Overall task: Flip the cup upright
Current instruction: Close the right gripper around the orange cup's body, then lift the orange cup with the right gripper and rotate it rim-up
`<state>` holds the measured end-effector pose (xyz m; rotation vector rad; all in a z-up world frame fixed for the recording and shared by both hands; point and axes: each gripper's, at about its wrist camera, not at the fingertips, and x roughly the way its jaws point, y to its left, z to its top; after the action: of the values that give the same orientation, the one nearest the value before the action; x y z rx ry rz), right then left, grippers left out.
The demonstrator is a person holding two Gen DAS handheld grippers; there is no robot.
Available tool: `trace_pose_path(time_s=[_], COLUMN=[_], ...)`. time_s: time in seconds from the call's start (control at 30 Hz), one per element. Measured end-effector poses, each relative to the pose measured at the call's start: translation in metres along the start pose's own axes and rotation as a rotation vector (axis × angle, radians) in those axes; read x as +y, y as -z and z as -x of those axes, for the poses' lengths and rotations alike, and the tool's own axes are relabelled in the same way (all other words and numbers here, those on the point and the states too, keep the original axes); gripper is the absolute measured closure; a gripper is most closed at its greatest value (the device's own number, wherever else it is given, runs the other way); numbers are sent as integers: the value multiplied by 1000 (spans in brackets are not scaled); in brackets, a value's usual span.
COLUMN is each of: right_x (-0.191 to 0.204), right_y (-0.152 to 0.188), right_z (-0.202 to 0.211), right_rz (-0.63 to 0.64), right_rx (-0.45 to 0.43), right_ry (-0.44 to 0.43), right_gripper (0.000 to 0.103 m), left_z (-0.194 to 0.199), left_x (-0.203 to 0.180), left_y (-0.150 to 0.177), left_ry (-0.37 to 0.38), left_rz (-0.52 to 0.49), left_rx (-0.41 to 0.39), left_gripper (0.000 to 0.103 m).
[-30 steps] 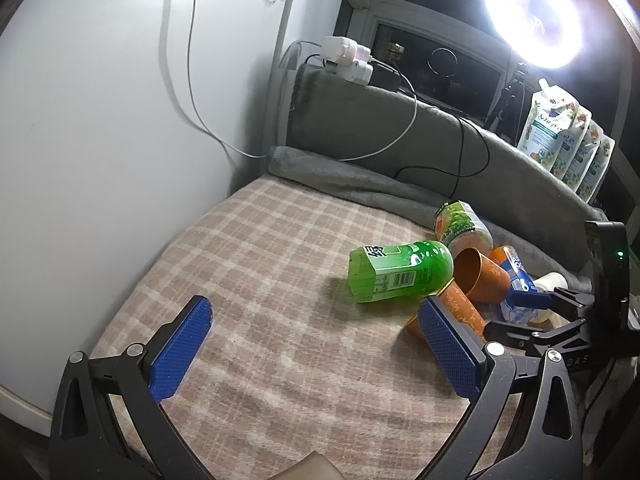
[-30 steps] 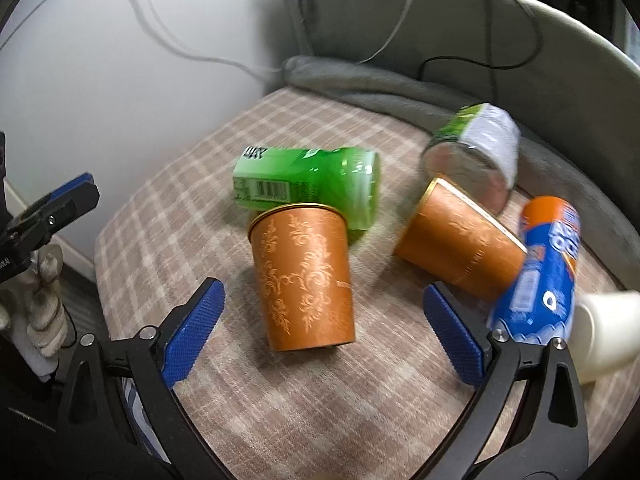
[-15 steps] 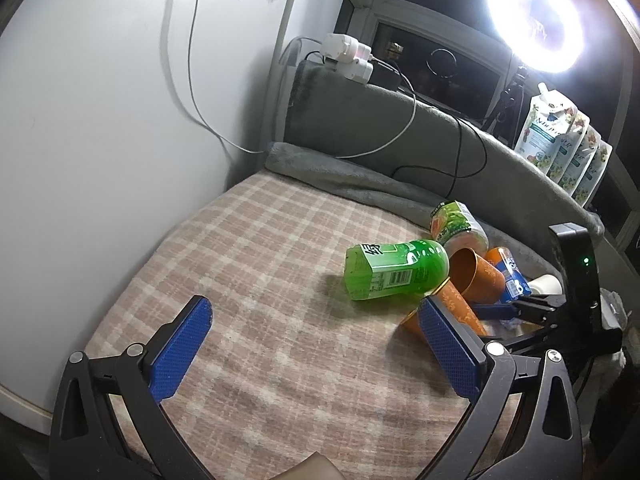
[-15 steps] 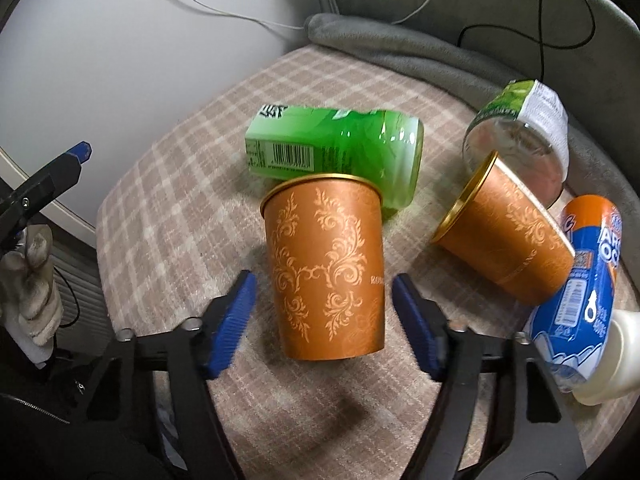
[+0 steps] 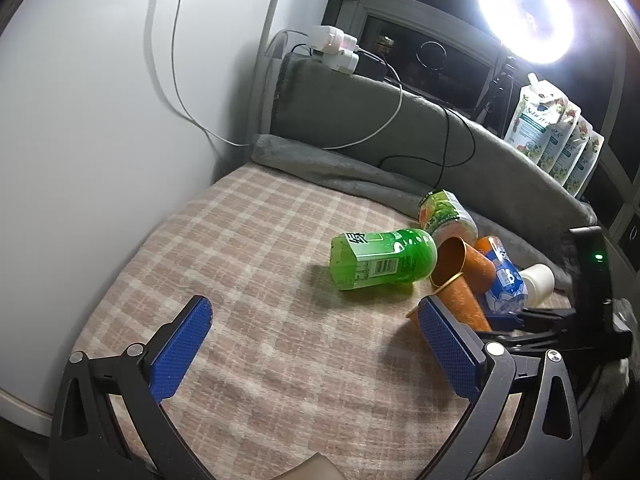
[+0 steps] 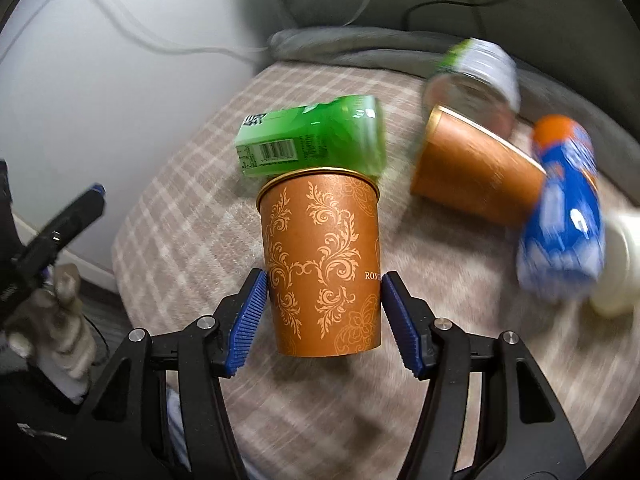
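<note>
Only the right wrist view shows the right gripper [image 6: 322, 300] jaws clamping the cup [image 6: 320, 256]; left gripper [image 5: 316, 352] gapes.

This is looking like a room in a home, set up for filming. A plaid blanket [image 5: 256, 264] is covering a soft, bed-like surface under the fingers, and a grey throw [image 5: 340, 168] is lying bunched along a padded grey backrest ahead of them. White chargers [image 5: 336, 46] are sitting on top of that backrest, trailing cables down the pale wall. A ring light [image 5: 528, 8] is glaring at the upper right before a dark night window, with refill pouches [image 5: 554, 136] standing on the ledge beside it. Household drink containers are lying scattered ahead of the fingertips.
</note>
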<state>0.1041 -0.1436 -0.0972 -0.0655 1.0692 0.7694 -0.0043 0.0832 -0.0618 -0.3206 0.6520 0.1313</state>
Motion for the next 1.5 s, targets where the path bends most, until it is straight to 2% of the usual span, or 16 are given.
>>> trace_pose_path(time_s=[0.33, 0.6, 0.83, 0.9, 1.0, 1.1, 1.27, 1.43, 1.5], right_x=[-43, -63, -61, -60, -58, -58, -61, -70, -75], right_y=[45, 74, 90, 91, 98, 107, 122, 139, 144], right_z=[30, 25, 23, 25, 37, 55, 84, 105, 109], right_rz=[-330, -566, -583, -565, -523, -480, -423, -421, -436], right_rx=[-99, -108, -125, -130, -152, -186, -237, -268, -276], right_ry=[15, -85, -98, -86, -82, -49, 55, 133, 144], right_gripper=[41, 41, 39, 26, 21, 21, 21, 21, 21], left_z=[-6, -12, -21, -23, -27, -36, -59, -82, -90], left_x=[-16, -32, -56, -65, -77, -86, -104, -121, -129], left_y=[5, 9, 16, 17, 18, 18, 20, 26, 29], left_ry=[43, 80, 129, 158, 211, 290, 417, 511, 524], left_rz=[-34, -65, -123, -145, -166, -159, -125, -81, -83], left_rx=[25, 49, 91, 108, 145, 218, 371, 509, 543], left_gripper=[2, 2, 2, 2, 2, 2, 2, 5, 5])
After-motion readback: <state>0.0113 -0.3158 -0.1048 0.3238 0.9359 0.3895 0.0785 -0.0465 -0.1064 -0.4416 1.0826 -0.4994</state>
